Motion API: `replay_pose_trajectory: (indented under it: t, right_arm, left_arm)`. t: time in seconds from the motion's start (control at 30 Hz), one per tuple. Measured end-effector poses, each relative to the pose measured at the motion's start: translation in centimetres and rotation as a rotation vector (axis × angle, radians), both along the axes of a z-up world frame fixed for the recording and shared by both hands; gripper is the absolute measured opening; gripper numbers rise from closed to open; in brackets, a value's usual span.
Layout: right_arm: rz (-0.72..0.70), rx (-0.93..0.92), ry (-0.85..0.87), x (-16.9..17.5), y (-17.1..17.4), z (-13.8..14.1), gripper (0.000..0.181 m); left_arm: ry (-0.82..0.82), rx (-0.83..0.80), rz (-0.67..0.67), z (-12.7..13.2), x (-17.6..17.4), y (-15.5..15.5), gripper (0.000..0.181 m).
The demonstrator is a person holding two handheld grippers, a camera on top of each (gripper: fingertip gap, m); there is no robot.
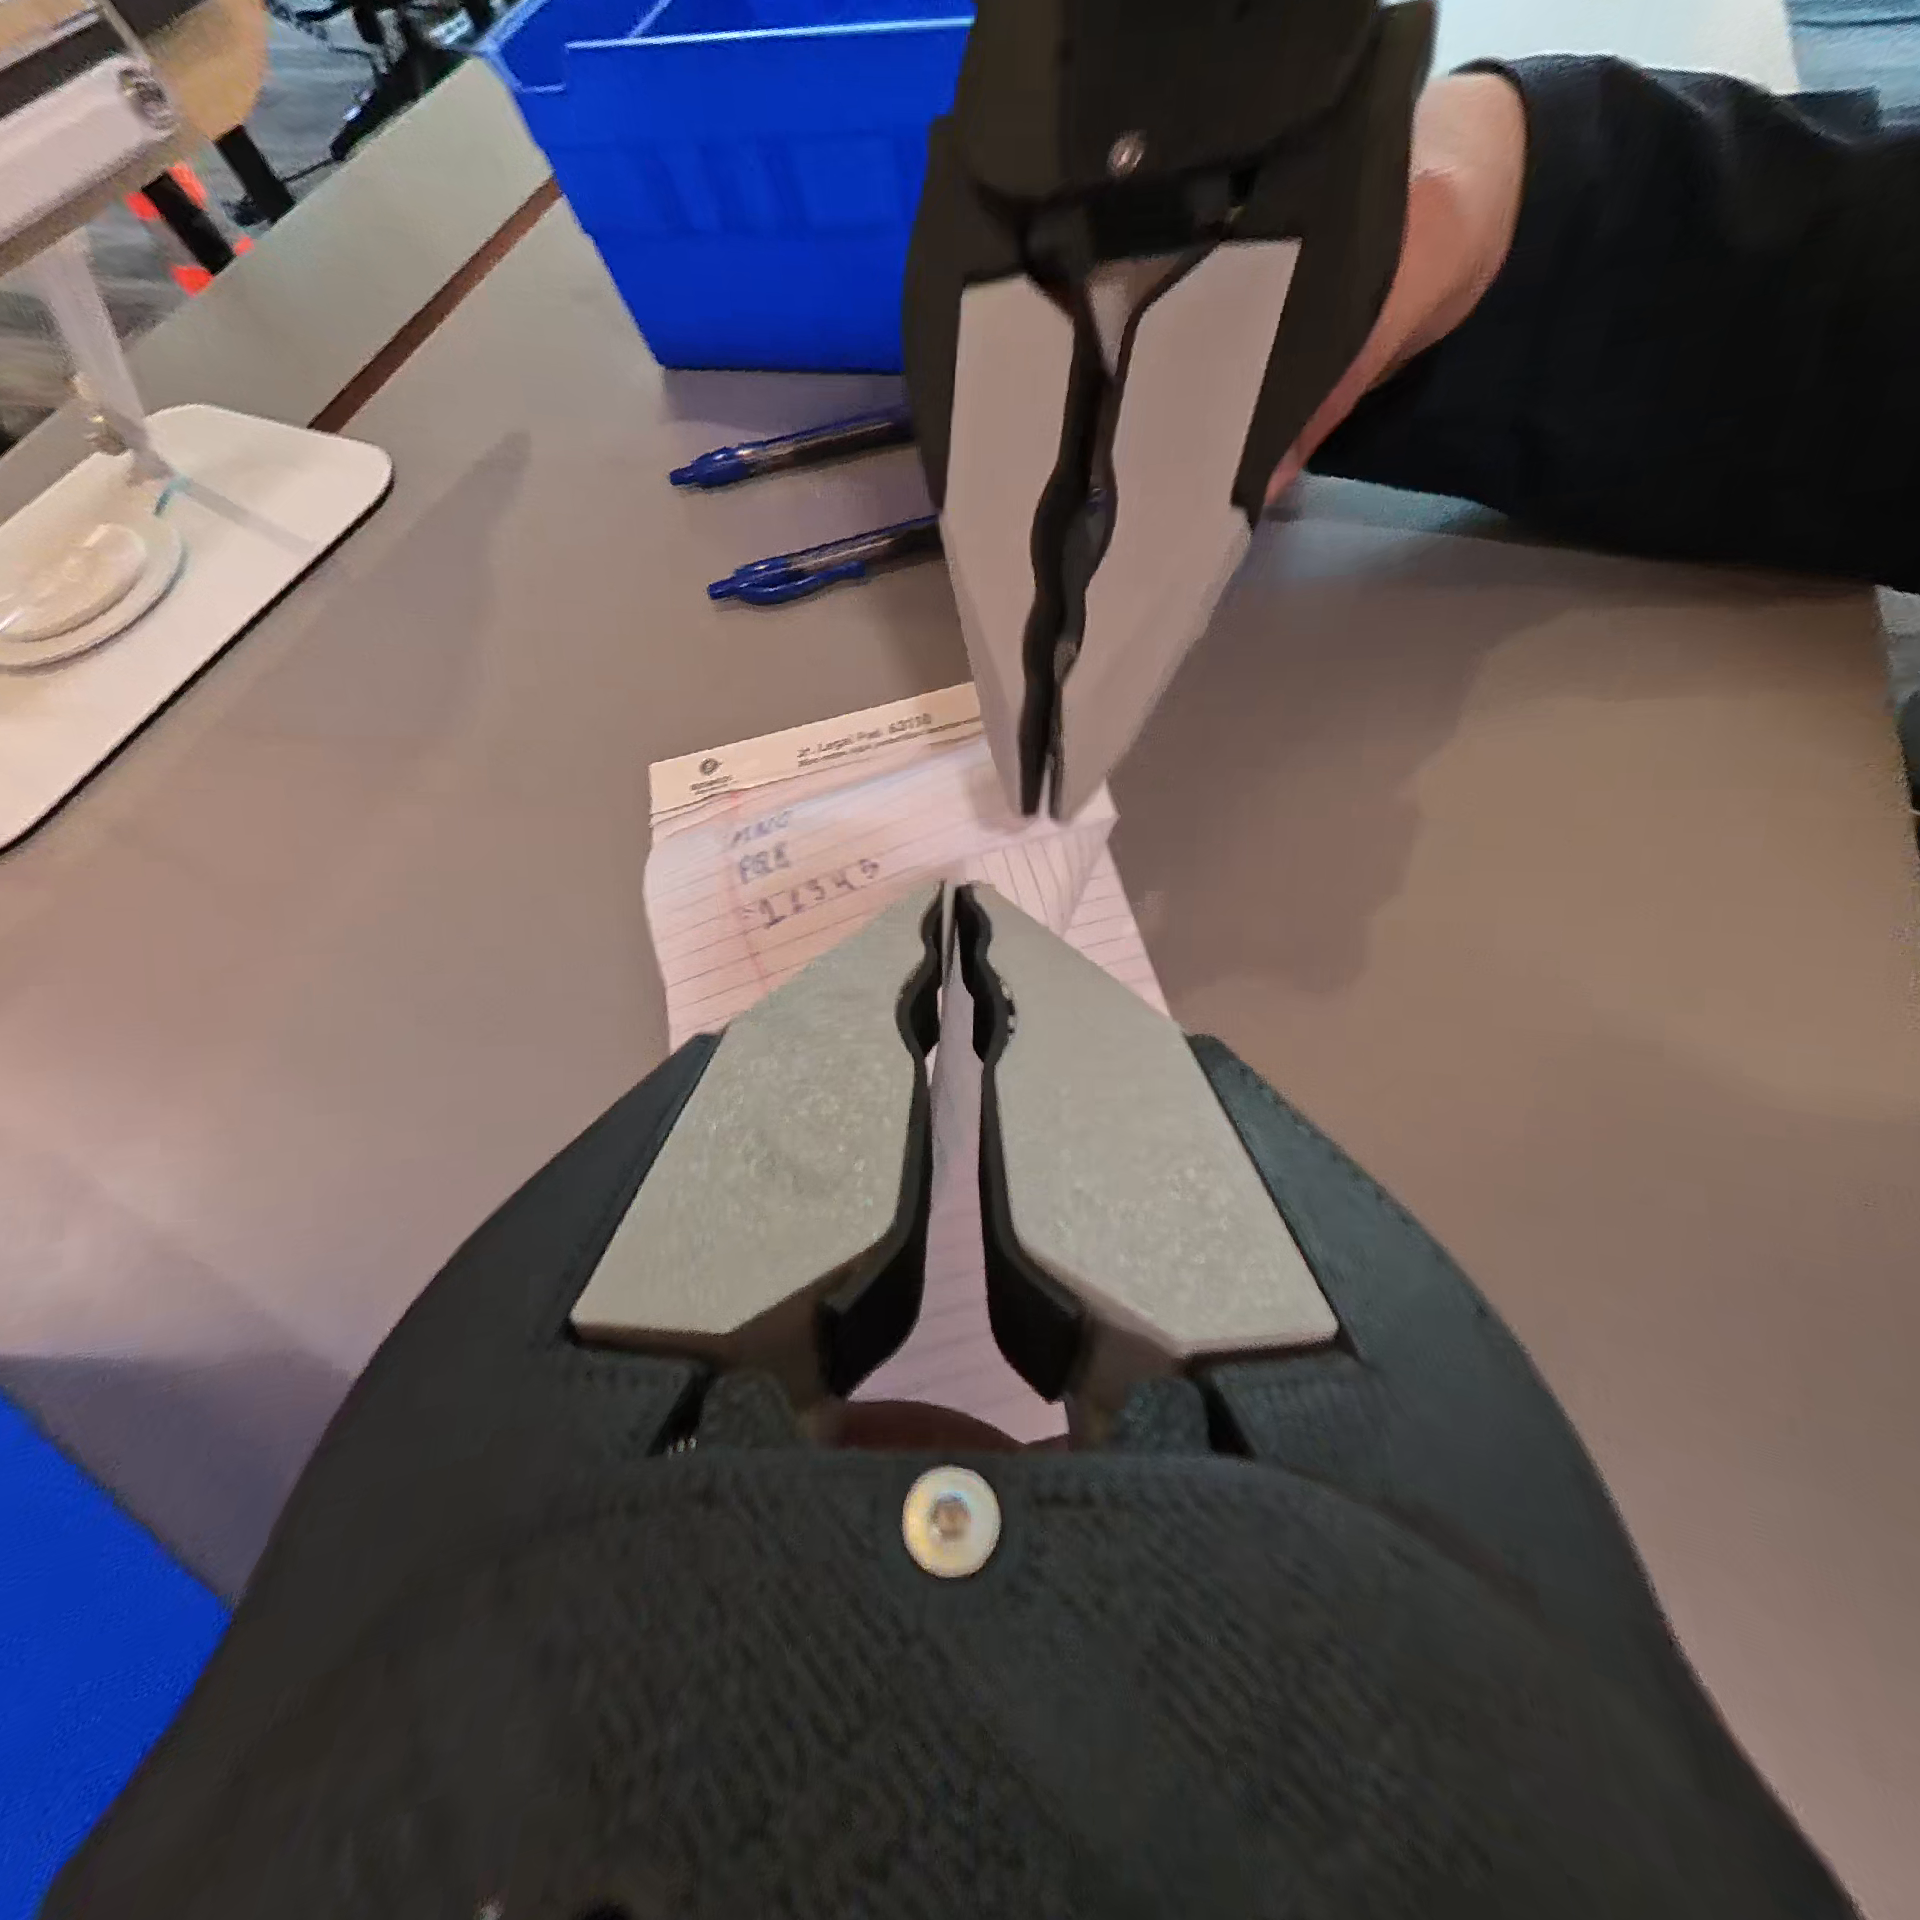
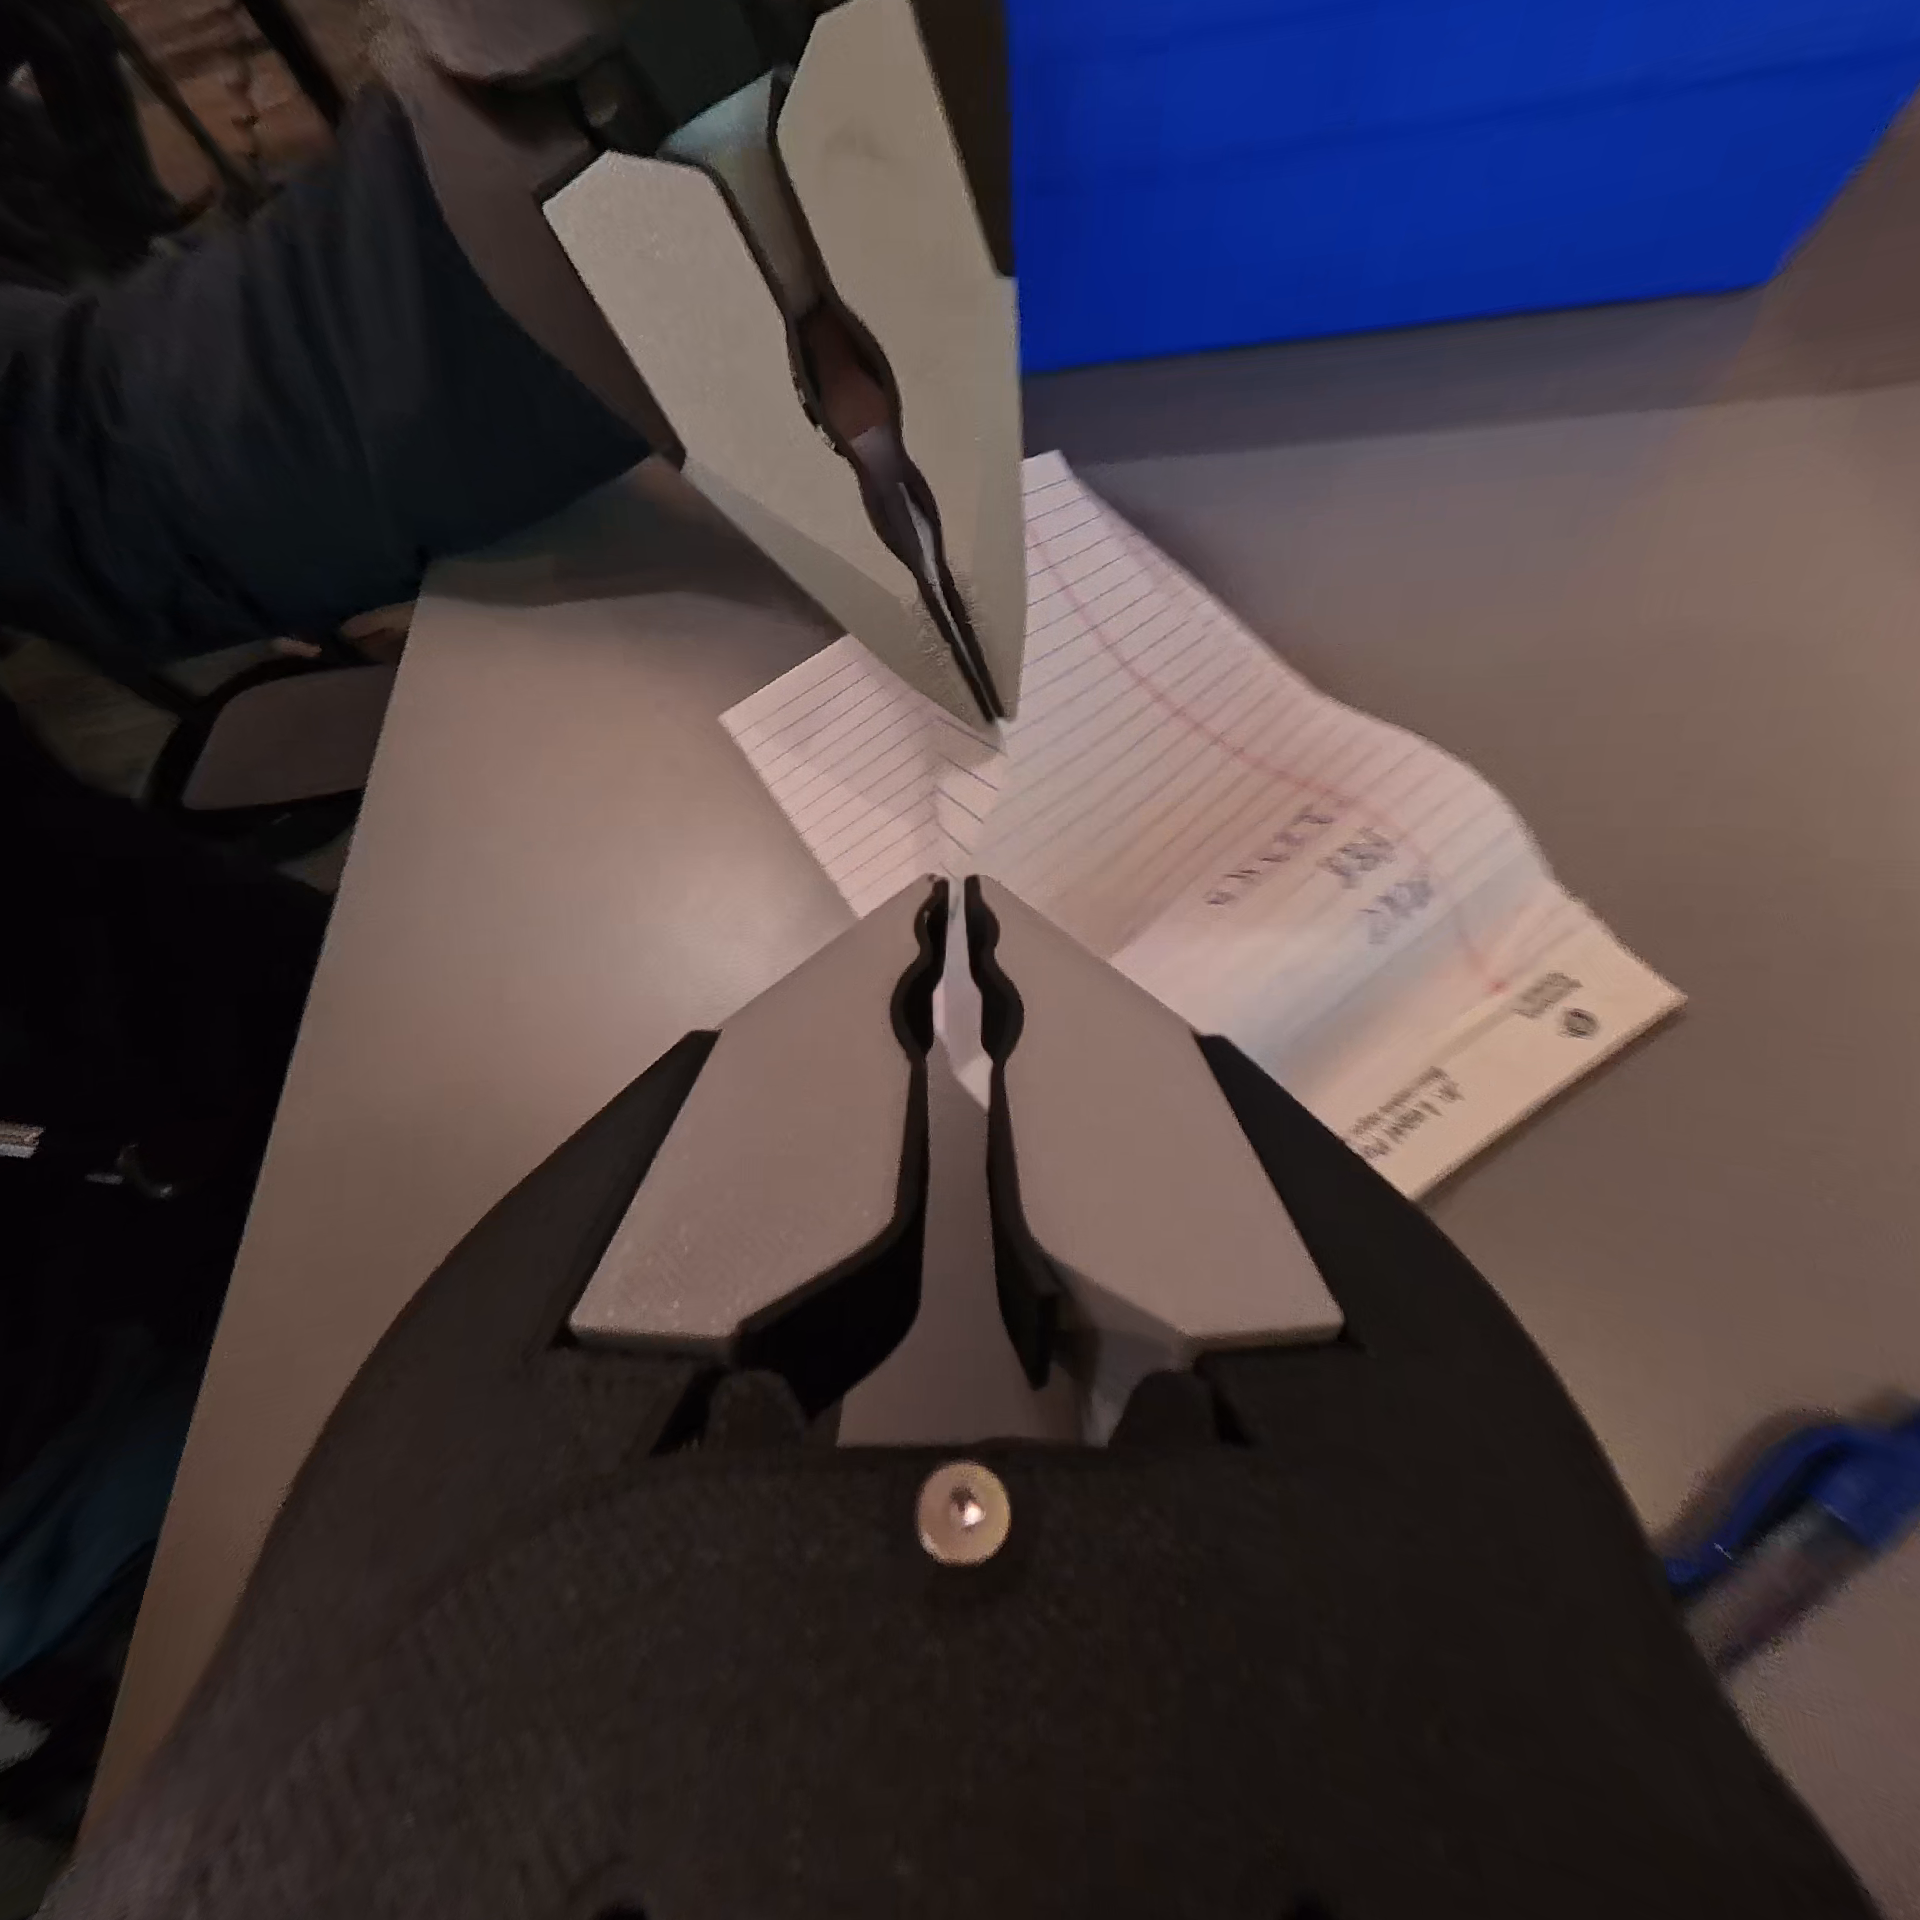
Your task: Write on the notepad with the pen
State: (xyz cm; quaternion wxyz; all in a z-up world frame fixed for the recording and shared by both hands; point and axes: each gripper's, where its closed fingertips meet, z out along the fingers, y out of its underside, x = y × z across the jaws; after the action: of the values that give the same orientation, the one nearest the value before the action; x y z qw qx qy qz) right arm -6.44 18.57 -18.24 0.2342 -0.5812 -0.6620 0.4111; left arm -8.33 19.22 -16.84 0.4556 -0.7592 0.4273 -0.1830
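Paper of the white lined notepad (image 1: 790,831) on the grey table (image 1: 416,831) is pinched by both hand-held grippers: left (image 1: 954,891), right (image 1: 1042,805); two blue pens (image 1: 821,566) lie unused beyond. Right view: left hand-held gripper (image 2: 992,715) lifts a sheet, which I judge may tear.

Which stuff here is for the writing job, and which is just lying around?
For the job: notepad, far pen, near pen, left claw and right claw, both pinching the notepad's top page.
Lying about: blue bin, white tray.
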Motion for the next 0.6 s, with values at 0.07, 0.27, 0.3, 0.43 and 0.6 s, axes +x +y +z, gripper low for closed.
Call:
replay_pose_trajectory:
  t: [0.07, 0.27, 0.3, 0.43, 0.6]
  right_arm:
    - [-0.118, 0.039, 0.042, 0.1, 2.4, 0.9, 0.002]
    - [-0.329, 0.473, -0.128, 2.9, 8.2, -0.7, 0.0]
    - [-0.308, 0.526, -0.147, 3.2, 8.0, -1.0, 0.0]
    - [-0.246, 0.639, -0.117, 3.0, 7.2, -1.4, 0.0]
    - [-0.168, 0.848, -0.117, 3.3, 6.8, -2.5, 0.0]
  left_arm:
    - [-0.012, -0.016, 0.022, 0.0, -0.4, 0.2, 0.0]
    - [0.024, 0.006, 0.108, -0.1, -1.7, 1.4, 0.0]
    - [0.022, 0.008, 0.111, -0.1, -1.7, 1.4, 0.0]
    - [0.008, 0.015, 0.137, 0.1, -2.2, 1.8, 0.0]
    - [-0.019, 0.068, 0.19, 1.2, -2.9, 2.6, 0.0]
